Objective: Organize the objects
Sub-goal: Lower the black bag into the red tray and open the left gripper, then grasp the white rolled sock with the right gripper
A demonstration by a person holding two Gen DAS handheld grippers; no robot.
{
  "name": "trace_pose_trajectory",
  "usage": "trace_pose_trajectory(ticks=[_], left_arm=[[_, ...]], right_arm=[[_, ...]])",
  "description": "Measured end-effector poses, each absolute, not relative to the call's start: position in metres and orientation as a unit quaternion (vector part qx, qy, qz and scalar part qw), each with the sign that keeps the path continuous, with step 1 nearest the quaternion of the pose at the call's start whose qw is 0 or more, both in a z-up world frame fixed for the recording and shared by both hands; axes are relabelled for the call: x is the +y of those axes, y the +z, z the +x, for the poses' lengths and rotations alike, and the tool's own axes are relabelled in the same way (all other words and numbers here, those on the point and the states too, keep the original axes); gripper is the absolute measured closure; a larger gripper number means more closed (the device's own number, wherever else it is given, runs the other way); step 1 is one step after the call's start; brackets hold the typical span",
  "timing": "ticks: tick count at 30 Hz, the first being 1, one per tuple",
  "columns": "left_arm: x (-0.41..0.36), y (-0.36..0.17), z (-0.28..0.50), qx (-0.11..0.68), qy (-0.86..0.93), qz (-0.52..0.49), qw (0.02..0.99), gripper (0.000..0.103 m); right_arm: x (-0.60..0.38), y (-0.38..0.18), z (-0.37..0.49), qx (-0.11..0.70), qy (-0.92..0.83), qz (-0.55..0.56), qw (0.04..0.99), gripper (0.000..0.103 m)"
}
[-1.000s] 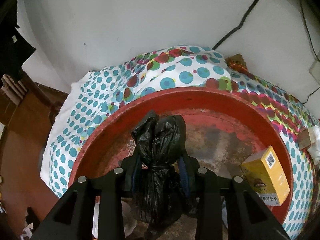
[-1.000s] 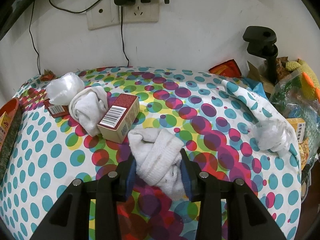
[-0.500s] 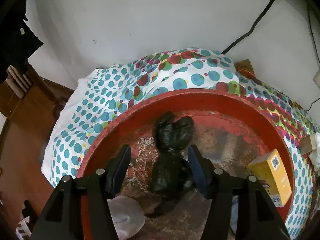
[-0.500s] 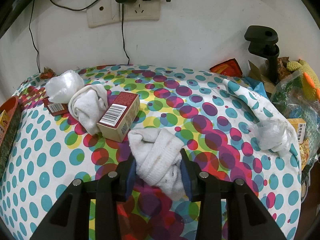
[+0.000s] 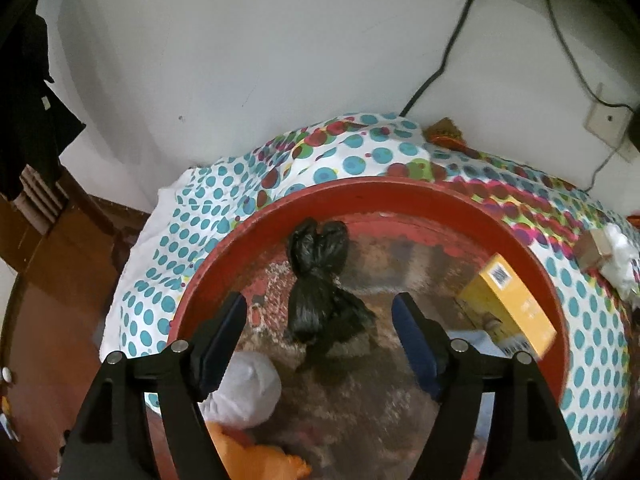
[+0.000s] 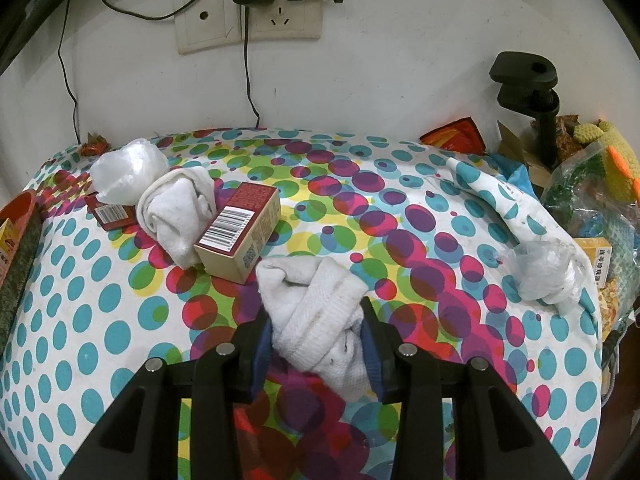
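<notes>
Both grippers show from their own wrist cameras. Left gripper (image 5: 320,312) stands wide above a red basin (image 5: 400,190); its jaws have just been opening, and the knotted black plastic bag (image 5: 320,280) lies on the worn basin floor between the two fingers, touched by neither pad. Right of the bag, against the basin's right wall, a yellow box (image 5: 508,308) leans tilted. At the near left of the basin sits a white bundle (image 5: 248,392), partly behind the left finger, and nearer still something orange (image 5: 260,460) shows at the bottom edge; what it is I cannot tell. The basin rests on a spotted tablecloth (image 5: 208,216) that bunches up against a white wall (image 5: 240,60) on the far side. Right gripper (image 6: 316,344) is narrow and clamped on a rolled white towel (image 6: 316,320), the blue pads pressing into both of its sides; the towel's far end reaches toward a red and tan box (image 6: 240,232) that lies just beyond it on the cloth. Left of that box, touching it, is a second rolled white cloth (image 6: 176,208), and beyond that a crumpled clear plastic bag (image 6: 124,176) sits over a small red packet (image 6: 110,214). Well apart, at the right edge of the table, lies another knotted clear plastic bag (image 6: 548,272). A double wall socket (image 6: 248,20) with a black adapter plugged in hangs on the far wall, and a black clamp stand (image 6: 528,92) rises at the far right among assorted clutter.
</notes>
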State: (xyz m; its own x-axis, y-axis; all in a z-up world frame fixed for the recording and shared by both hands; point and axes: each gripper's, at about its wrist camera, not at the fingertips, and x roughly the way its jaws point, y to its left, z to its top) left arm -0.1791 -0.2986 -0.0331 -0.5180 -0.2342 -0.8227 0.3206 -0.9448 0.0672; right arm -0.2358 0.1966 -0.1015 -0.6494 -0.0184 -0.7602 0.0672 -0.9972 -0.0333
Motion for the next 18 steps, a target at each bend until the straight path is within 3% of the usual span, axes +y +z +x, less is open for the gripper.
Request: trace_pose_trajectory(ticks=[9,18], left_arm=[[-0.277,-0.014,-0.132,0.046,-0.884,0.439,0.155,0.012],[-0.257,-0.012,-0.077,0.031,-0.891,0.414,0.184,0.004]], right_arm=[[0.196,-0.101,-0.236,0.036,-0.907,0.419,0.02,0.063],[0.196,-0.1,-0.236,0.037,-0.908,0.417,0.016,0.063]])
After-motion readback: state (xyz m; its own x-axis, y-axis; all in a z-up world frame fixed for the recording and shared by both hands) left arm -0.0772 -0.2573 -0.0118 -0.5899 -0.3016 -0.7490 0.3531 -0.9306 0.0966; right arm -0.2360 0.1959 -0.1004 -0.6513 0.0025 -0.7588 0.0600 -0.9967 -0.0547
